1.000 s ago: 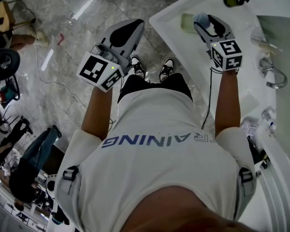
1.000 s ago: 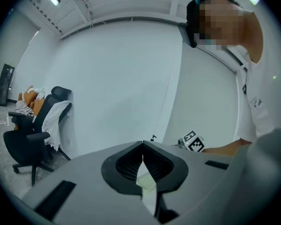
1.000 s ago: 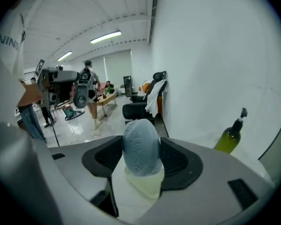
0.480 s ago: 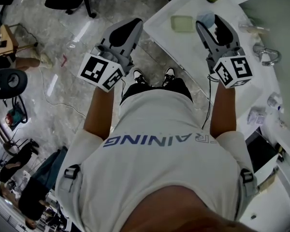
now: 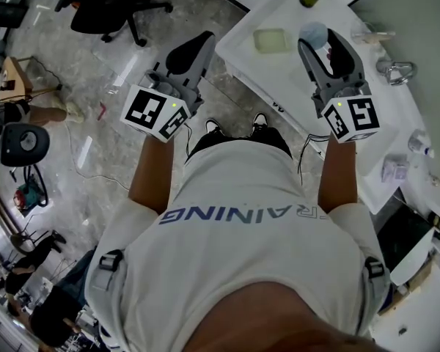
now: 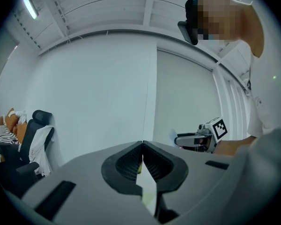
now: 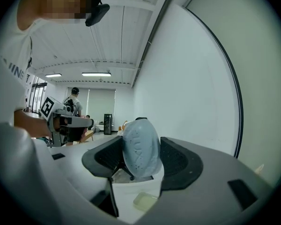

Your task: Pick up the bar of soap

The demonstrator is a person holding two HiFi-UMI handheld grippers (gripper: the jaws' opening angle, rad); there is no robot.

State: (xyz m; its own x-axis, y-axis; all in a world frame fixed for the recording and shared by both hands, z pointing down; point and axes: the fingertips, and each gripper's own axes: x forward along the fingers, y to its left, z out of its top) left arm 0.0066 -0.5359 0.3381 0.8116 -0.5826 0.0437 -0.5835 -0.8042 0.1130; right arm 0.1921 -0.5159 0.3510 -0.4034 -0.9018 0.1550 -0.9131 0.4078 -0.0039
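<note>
One pale blue oval soap bar (image 7: 141,146), matte and dimpled, clamped upright between ribbed jaws of right gripper (image 5: 328,48), over smooth white tabletop (image 5: 279,79). Left gripper (image 6: 142,159) jaws pressed together, empty. Pale green translucent square dish (image 5: 271,40) on tabletop nearby.

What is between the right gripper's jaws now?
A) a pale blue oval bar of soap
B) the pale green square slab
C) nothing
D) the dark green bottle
A: the right gripper view shows the pale blue oval bar of soap pinched in the jaws of the right gripper.
</note>
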